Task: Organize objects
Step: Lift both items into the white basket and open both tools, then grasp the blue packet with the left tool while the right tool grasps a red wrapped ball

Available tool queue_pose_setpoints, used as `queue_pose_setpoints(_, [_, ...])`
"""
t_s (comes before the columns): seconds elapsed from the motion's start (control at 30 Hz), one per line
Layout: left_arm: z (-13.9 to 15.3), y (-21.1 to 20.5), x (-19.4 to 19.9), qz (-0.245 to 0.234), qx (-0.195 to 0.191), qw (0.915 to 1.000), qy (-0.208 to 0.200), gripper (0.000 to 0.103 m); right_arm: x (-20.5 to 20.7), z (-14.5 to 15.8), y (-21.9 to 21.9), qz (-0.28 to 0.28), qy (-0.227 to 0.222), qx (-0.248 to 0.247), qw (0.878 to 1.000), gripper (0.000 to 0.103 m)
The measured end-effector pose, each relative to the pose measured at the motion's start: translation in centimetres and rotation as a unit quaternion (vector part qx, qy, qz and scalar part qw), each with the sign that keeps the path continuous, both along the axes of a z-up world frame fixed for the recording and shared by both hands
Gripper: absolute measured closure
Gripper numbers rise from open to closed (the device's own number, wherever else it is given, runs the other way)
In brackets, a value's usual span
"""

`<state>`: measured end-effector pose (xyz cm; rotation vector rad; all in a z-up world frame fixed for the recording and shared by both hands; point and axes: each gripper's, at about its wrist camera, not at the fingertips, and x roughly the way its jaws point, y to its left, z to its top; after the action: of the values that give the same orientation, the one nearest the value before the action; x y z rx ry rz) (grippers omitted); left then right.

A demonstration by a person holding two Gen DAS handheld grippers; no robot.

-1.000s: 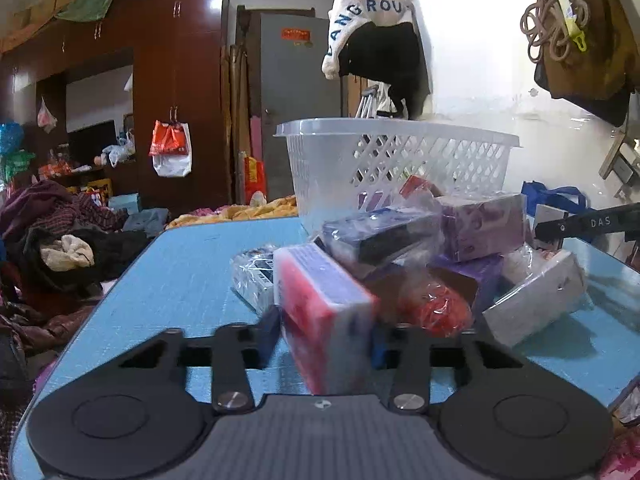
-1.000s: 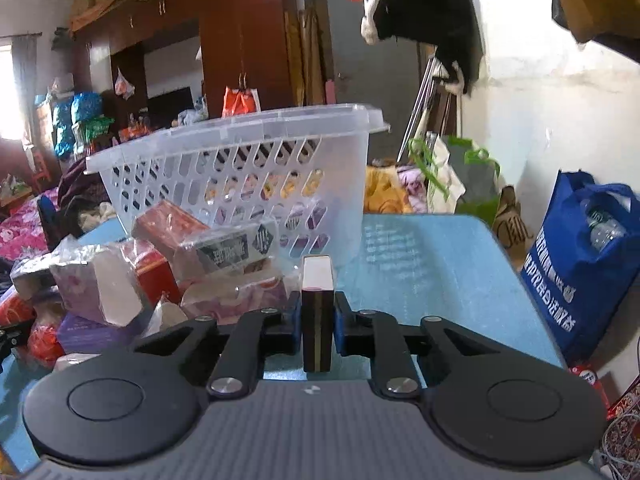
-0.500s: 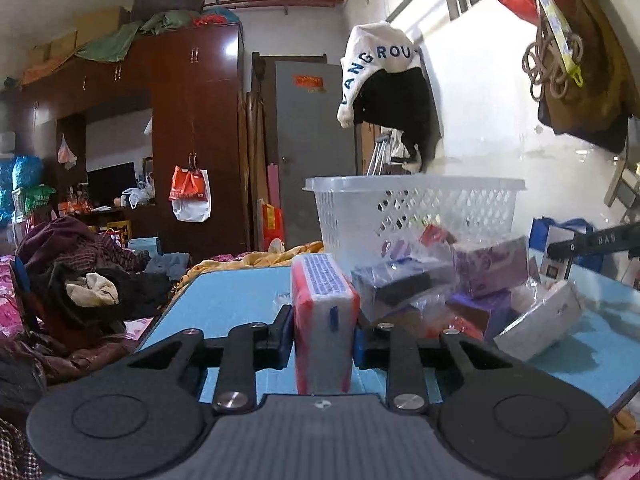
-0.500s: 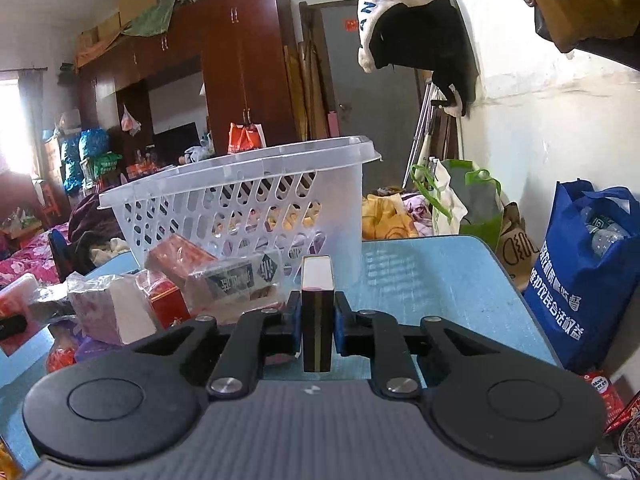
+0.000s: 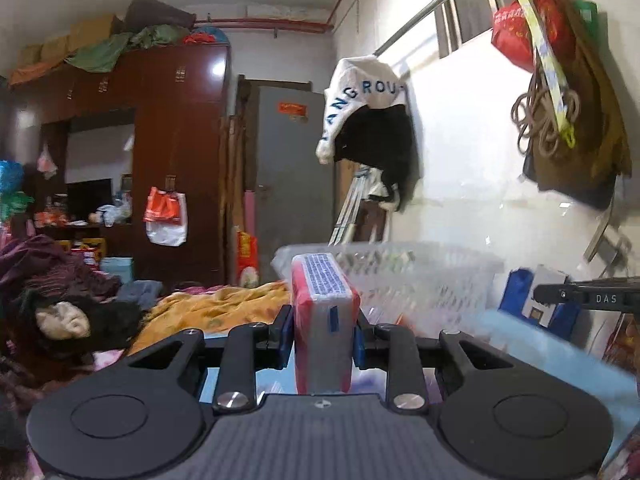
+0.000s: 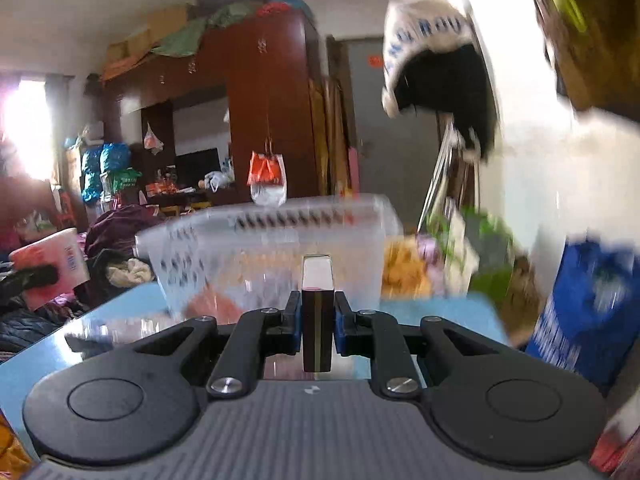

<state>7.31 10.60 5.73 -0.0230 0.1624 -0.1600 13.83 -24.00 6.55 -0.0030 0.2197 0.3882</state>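
Black jaws on the left gripper (image 5: 322,338) pinch a red and white wrapped pack (image 5: 323,312), standing upright between the blue pads with its printed end up. The right gripper (image 6: 317,322) has its jaws clamped on a slim dark box (image 6: 317,316), also upright. Both items hang clear of the blue worktop (image 6: 48,356), raised to about the level of the white perforated basket (image 5: 420,276) just beyond them. That basket sits on the worktop a little further out, blurred in both views; a few reddish shapes (image 6: 208,304) show low against its near wall in the right wrist view, though I cannot tell whether they lie in it or in front of it. By my reading the task is at an early or middle stage: two things are picked up and carried toward the basket, neither yet over its rim, and the drop is left to do, along with whatever lies loose by the basket. Behind stand a dark wooden wardrobe (image 5: 176,152) and a grey door (image 5: 294,184).
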Motion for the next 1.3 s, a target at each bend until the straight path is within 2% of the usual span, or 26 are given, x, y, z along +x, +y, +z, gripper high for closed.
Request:
queue_pose_setpoints(0.13, [3.5, -1.4, 4.4, -0.022, 0.001, 0.9997, 0.013, 0.071, 3.0, 3.8, 1.2, 0.035, -0.015, 0.018, 0.999, 0.085])
queue_pose_setpoints(0.23, [5.0, -2.8, 8.7, -0.021, 0.014, 0.9990, 0.037, 0.071, 6.4, 5.3, 2.9, 0.036, -0.031, 0.001, 0.999, 0.085])
queue_pose_setpoints(0.3, [5.5, -3.7, 11.8, -0.018, 0.024, 0.9979, 0.058, 0.071, 8.8, 5.4, 3.7, 0.030, -0.028, -0.013, 0.999, 0.085])
queue_pose_setpoints(0.43, [4.7, -4.2, 15.2, -0.013, 0.025, 0.9957, 0.088, 0.068, 12.1, 3.4, 4.5, 0.011, 0.005, -0.043, 0.999, 0.084])
queue_pose_setpoints(0.47, [4.3, -4.3, 15.8, -0.008, 0.025, 0.9955, 0.091, 0.064, 12.1, 2.9, 4.6, 0.004, 0.003, -0.053, 0.999, 0.072])
queue_pose_setpoints(0.5, [3.9, -4.2, 16.1, -0.003, 0.026, 0.9952, 0.095, 0.049, 12.1, 2.5, 4.7, -0.004, 0.002, -0.058, 0.998, 0.063])
queue_pose_setpoints(0.53, [3.6, -4.2, 16.3, 0.000, 0.025, 0.9950, 0.097, 0.038, 11.8, 2.2, 4.5, -0.008, -0.002, -0.054, 0.998, 0.045])
queue_pose_setpoints(0.57, [3.4, -4.0, 16.1, 0.001, 0.022, 0.9955, 0.092, 0.038, 11.3, 2.0, 4.2, -0.004, -0.009, -0.045, 0.999, 0.035])
queue_pose_setpoints(0.6, [3.4, -3.8, 15.6, 0.002, 0.020, 0.9961, 0.086, 0.038, 10.5, 2.0, 3.8, 0.002, -0.014, -0.035, 0.999, 0.031])
queue_pose_setpoints(0.67, [3.7, -3.4, 13.9, -0.003, 0.021, 0.9974, 0.069, 0.038, 8.5, 1.8, 2.8, 0.006, -0.017, -0.018, 1.000, 0.000])
queue_pose_setpoints(0.7, [3.6, -2.9, 12.0, -0.006, 0.019, 0.9980, 0.060, 0.035, 7.3, 1.3, 2.2, 0.007, -0.015, -0.011, 1.000, 0.000])
queue_pose_setpoints(0.77, [3.4, -2.2, 8.7, -0.012, 0.010, 0.9993, 0.034, 0.022, 5.2, 0.1, 0.9, 0.012, -0.004, 0.009, 1.000, 0.000])
queue_pose_setpoints(0.83, [1.9, -1.0, 4.5, -0.023, 0.000, 0.9997, 0.007, 0.011, 3.8, -1.8, -0.4, 0.027, 0.028, 0.032, 0.999, 0.000])
queue_pose_setpoints(0.97, [-1.9, -0.1, 0.3, -0.023, -0.002, 0.9997, 0.009, 0.010, 2.6, -5.0, -1.7, 0.036, 0.081, 0.046, 0.995, 0.000])
queue_pose_setpoints(1.0, [-2.8, 0.0, -0.1, -0.020, -0.005, 0.9996, 0.019, 0.010, 2.7, -5.5, -1.7, 0.034, 0.094, 0.043, 0.994, 0.000])
queue_pose_setpoints(1.1, [-4.6, -0.3, 0.3, -0.020, 0.000, 0.9986, 0.048, 0.010, 3.0, -5.1, -0.4, 0.040, 0.091, 0.011, 0.995, 0.000])
queue_pose_setpoints(1.17, [-5.2, -0.4, 0.8, -0.017, 0.008, 0.9981, 0.058, 0.010, 2.8, -5.4, 0.4, 0.046, 0.098, -0.014, 0.994, 0.013])
queue_pose_setpoints(1.3, [-6.0, -0.3, 1.8, -0.029, 0.009, 0.9962, 0.081, 0.010, 2.8, -5.9, 0.9, 0.068, 0.115, -0.040, 0.990, 0.023])
